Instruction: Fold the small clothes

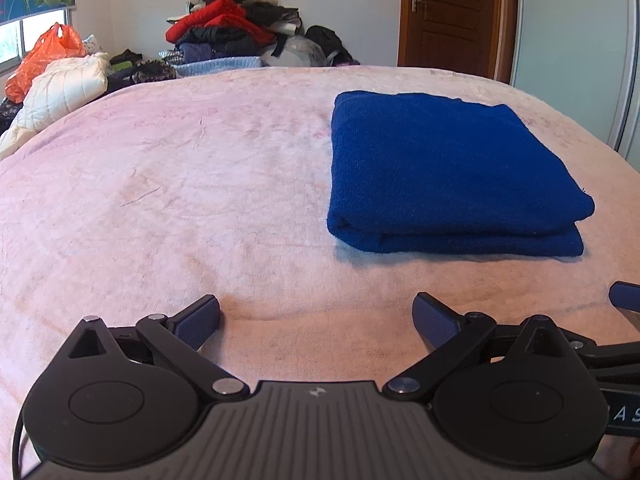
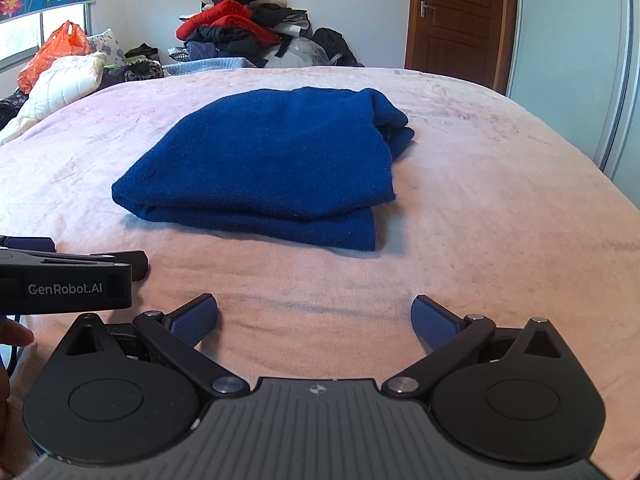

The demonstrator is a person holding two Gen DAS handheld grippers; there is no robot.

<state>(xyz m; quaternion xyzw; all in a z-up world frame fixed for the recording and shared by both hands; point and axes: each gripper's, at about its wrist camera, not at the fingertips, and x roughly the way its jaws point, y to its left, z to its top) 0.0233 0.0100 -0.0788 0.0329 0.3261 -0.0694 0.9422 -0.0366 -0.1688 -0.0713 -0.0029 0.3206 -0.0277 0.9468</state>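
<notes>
As it lay on the pink blanket [image 1: 168,184] covering the bed, the blue garment [image 1: 440,168] sat already folded into a thick, roughly square stack, ahead of both tools and touched by neither. It looked soft, light and limp, a knit likely to sag and slide apart if lifted by one layer; the doubled near edge, where the layers met, seemed the soundest place to pinch. The left gripper [image 1: 316,316] was spread wide and empty, low over the blanket. The right gripper [image 2: 314,316] was likewise spread wide, grasping nothing, just beside its partner. A heap of unsorted clothes [image 2: 244,32] waited beyond the bed.
</notes>
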